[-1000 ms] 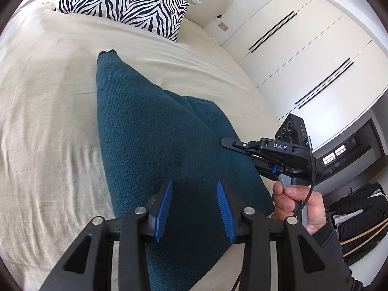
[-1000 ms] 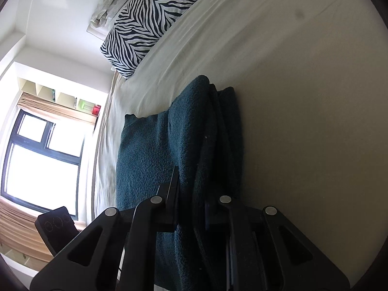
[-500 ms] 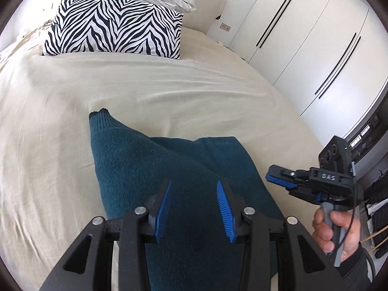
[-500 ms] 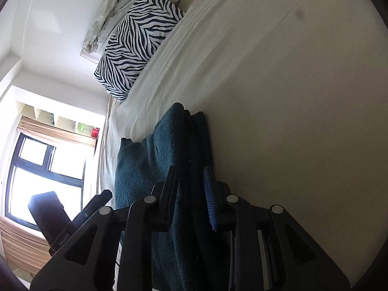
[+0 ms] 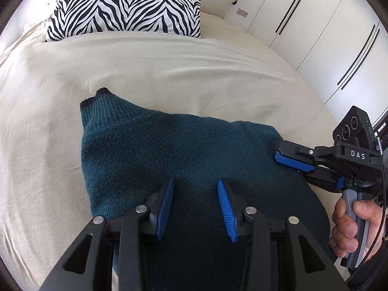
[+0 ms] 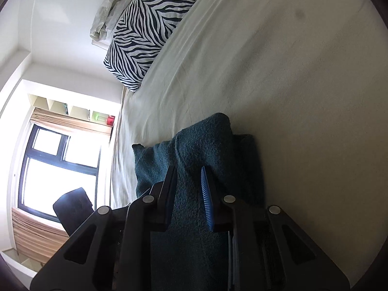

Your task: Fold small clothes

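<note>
A dark teal knitted sweater (image 5: 169, 150) lies folded on the beige bed sheet (image 5: 169, 72), a ribbed cuff pointing toward the pillow. My left gripper (image 5: 195, 206) is open and empty, hovering over the sweater's near part. My right gripper (image 5: 289, 161) sits at the sweater's right edge, turned on its side, held by a hand. In the right wrist view the right gripper (image 6: 189, 194) is open with a fold of the sweater (image 6: 201, 150) between its parted fingers, not pinched.
A zebra-striped pillow (image 5: 126, 4) lies at the head of the bed, with rumpled pale bedding behind it (image 6: 109, 17). White wardrobe doors (image 5: 327, 36) stand to the right. A window (image 6: 58, 169) and shelf are across the room.
My right gripper has opened and released the sweater fold it was pinching. The left gripper has tilted up and moved back, so more bed and pillow show.
</note>
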`<state>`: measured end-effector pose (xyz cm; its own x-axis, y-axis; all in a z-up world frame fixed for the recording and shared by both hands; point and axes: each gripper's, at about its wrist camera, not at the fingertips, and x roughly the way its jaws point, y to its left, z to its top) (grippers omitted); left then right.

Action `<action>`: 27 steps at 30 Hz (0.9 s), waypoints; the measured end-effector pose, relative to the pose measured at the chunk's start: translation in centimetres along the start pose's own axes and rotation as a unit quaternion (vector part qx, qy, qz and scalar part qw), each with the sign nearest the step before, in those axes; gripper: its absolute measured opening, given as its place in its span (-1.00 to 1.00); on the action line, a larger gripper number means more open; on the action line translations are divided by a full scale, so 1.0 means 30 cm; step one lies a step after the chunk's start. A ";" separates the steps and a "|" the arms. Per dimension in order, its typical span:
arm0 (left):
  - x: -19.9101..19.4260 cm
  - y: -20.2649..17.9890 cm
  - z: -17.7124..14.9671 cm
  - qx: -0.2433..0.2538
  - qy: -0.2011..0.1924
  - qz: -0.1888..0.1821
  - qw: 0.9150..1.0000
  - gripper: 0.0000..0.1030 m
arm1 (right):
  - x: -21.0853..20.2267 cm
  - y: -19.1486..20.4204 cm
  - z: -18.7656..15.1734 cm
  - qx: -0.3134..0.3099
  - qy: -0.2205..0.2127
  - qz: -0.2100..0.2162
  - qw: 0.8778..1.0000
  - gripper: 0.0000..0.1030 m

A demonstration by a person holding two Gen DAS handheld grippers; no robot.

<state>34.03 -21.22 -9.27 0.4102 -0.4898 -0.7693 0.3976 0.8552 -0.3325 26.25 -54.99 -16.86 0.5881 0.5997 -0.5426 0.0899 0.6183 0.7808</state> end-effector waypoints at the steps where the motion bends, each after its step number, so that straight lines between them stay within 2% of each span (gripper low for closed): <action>1: -0.023 0.002 -0.004 -0.007 -0.005 -0.004 1.000 -0.19 | -0.025 0.025 -0.009 -0.013 -0.007 -0.016 1.000 -0.58; 3: -0.091 -0.008 -0.029 -0.015 -0.017 -0.001 1.000 -0.23 | -0.088 0.080 -0.049 -0.037 -0.012 -0.031 0.999 -0.56; 6: -0.201 -0.046 -0.096 -0.007 -0.048 -0.006 0.999 -0.22 | -0.172 0.148 -0.153 -0.077 -0.008 -0.005 0.997 -0.56; 8: -0.198 -0.066 -0.144 0.001 -0.045 0.001 0.999 -0.20 | -0.179 0.133 -0.227 -0.083 0.011 -0.010 0.996 -0.44; 10: -0.142 -0.074 -0.175 0.012 -0.033 0.006 0.999 -0.20 | -0.151 0.064 -0.274 -0.069 0.026 -0.025 0.997 -0.33; 12: -0.142 -0.078 -0.176 0.014 -0.039 0.007 0.999 -0.20 | -0.168 0.031 -0.288 -0.055 0.007 -0.002 0.998 -0.36; 15: -0.223 -0.069 -0.166 -0.001 -0.053 -0.008 0.999 -0.18 | -0.237 0.085 -0.285 -0.070 -0.009 -0.020 0.997 -0.19; 17: -0.312 -0.057 -0.184 -0.003 -0.091 0.003 0.996 0.06 | -0.306 0.128 -0.280 -0.099 -0.046 -0.041 0.993 0.23; 18: -0.347 -0.039 -0.196 -0.013 -0.107 0.007 0.994 0.42 | -0.335 0.136 -0.272 -0.107 -0.059 -0.048 0.991 0.32; 19: -0.368 -0.014 -0.208 -0.026 -0.117 0.010 0.993 0.55 | -0.350 0.135 -0.261 -0.108 -0.062 -0.052 0.991 0.46; 20: -0.370 0.013 -0.216 -0.039 -0.115 0.011 0.992 0.63 | -0.347 0.128 -0.250 -0.104 -0.054 -0.058 0.991 0.47; 23: -0.292 0.106 -0.236 -0.090 -0.056 -0.012 0.994 0.60 | -0.284 0.074 -0.215 -0.073 -0.001 -0.063 0.995 0.47; 27: -0.213 0.156 -0.265 -0.146 -0.005 -0.068 0.987 0.52 | -0.175 -0.021 -0.193 -0.031 0.043 -0.050 0.997 0.46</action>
<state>26.74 -12.76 -10.26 0.3789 -0.6031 -0.7019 0.1960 0.7936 -0.5760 18.45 -55.59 -16.30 0.5077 0.5724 -0.6439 0.0935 0.7063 0.7017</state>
